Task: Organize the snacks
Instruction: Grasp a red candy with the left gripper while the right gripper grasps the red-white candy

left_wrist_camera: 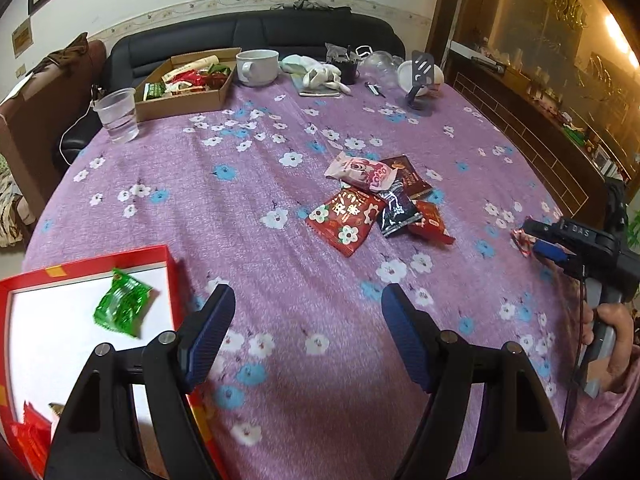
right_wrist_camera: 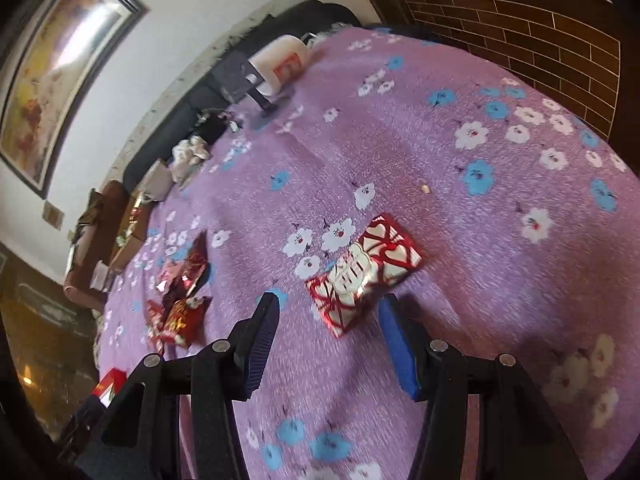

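Left tool (left_wrist_camera: 308, 312) hung low over the surface (left_wrist_camera: 256, 184), fingers spread wide, nothing between them. Just to its left sat the red tray (left_wrist_camera: 90, 258), white inside, with a green snack packet (left_wrist_camera: 122, 308) lying loose on the floor of it and some red packets (left_wrist_camera: 28, 436) bunched in its near corner.

Right tool (right_wrist_camera: 328, 320) was also spread open, tilted, close over the purple flowered cloth. A red-and-white heart-patterned packet (right_wrist_camera: 366, 274) lay flat on the cloth at its tips, its near end reaching into the gap between the two fingers and closer to the blue pad (right_wrist_camera: 396, 344); whether a finger touched it could not be told. From the left wrist view the same right tool (left_wrist_camera: 534, 242) showed at the far right, a hand (left_wrist_camera: 612, 340) around its grip, the packet (left_wrist_camera: 520, 240) at its tip.

Farther out, mid-surface, a small heap of snack packets (left_wrist_camera: 376, 204): one red with flowers, one pink, one black, one brown, overlapping. Well apart from both tools.

Beyond that, at the far edge: a clear plastic cup (left_wrist_camera: 116, 114), a cardboard box (left_wrist_camera: 184, 88) holding more snacks, a white mug (left_wrist_camera: 256, 66), a white cloth bundle (left_wrist_camera: 320, 74). Behind, a dark sofa (left_wrist_camera: 256, 30).
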Action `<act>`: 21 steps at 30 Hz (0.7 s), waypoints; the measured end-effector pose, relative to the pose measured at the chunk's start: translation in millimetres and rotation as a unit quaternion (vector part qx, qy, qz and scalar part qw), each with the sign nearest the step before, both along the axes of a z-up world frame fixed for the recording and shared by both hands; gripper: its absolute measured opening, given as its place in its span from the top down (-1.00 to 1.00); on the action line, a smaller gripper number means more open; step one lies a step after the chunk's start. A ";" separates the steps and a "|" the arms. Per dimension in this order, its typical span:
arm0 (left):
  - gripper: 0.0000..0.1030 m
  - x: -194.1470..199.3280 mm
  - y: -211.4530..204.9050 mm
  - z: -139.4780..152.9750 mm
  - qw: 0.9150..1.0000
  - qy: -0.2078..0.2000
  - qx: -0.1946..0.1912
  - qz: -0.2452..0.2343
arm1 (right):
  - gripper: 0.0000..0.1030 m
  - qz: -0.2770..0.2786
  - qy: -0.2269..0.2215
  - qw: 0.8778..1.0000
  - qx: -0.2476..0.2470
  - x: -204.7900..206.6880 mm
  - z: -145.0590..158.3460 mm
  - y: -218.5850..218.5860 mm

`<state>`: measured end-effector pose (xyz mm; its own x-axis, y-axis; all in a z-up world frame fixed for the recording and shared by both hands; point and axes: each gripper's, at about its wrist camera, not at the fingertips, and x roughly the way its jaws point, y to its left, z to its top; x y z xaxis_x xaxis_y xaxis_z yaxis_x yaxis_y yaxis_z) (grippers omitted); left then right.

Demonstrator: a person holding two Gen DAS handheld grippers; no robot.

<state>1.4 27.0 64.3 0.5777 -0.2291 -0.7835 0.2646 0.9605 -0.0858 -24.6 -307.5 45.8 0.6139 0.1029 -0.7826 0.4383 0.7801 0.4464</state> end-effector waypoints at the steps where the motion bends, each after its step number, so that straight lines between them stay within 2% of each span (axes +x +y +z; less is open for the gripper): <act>1: -0.47 3.6 -1.3 -1.0 1.000 -0.001 0.000 0.000 | -0.07 -0.012 0.009 1.000 -0.008 7.8 -1.7 0.6; 3: -0.47 11.2 -4.7 -2.6 1.000 -0.007 0.006 0.001 | -0.07 -0.026 0.025 0.999 -0.025 18.3 -3.7 4.0; 7: -0.47 31.1 -16.3 -9.5 1.000 -0.018 0.024 -0.004 | 0.02 -0.041 0.051 0.991 -0.113 40.7 -4.0 17.9; 9: -0.47 40.5 -25.2 -15.7 0.999 -0.018 0.036 -0.015 | 0.33 -0.042 0.060 0.984 -0.163 45.3 -6.8 24.8; 10: -0.47 44.5 -30.1 -19.0 0.999 -0.019 0.044 -0.022 | 0.36 -0.036 0.061 0.979 -0.193 47.1 -8.8 30.0; 13: -0.47 55.4 -44.6 -30.3 0.996 -0.022 0.076 -0.045 | 0.40 -0.027 0.050 0.977 -0.205 44.1 -9.3 29.3; 18: -0.47 72.3 -68.3 -47.2 0.991 0.001 0.102 -0.091 | 0.41 -0.013 0.035 0.976 -0.216 42.3 -10.7 29.2; 21: -0.47 82.4 -75.0 -52.1 0.989 0.003 0.118 -0.089 | 0.40 -0.007 0.025 0.979 -0.201 40.9 -10.3 27.6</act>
